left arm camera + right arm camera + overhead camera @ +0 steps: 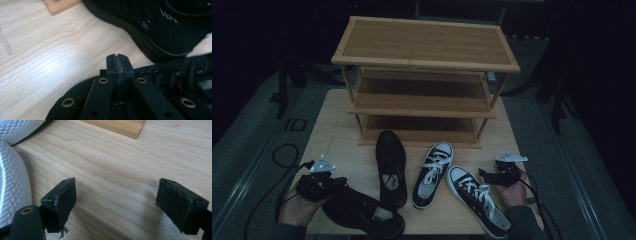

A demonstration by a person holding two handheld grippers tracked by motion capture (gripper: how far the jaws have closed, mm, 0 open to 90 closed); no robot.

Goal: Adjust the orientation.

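Left gripper view: jaws pinched on the near black shoe

Left gripper point(117, 65) is closed, seemingly pinching the near black shoe's point(362, 212) fabric edge at lower left. Right gripper point(117, 205) gapes empty. Grasp step; next probably lifting toward the rack point(424, 75).

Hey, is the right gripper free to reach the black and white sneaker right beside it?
Probably yes: the right gripper is open and holds nothing, and the near sneaker lies right beside it with bare table between.
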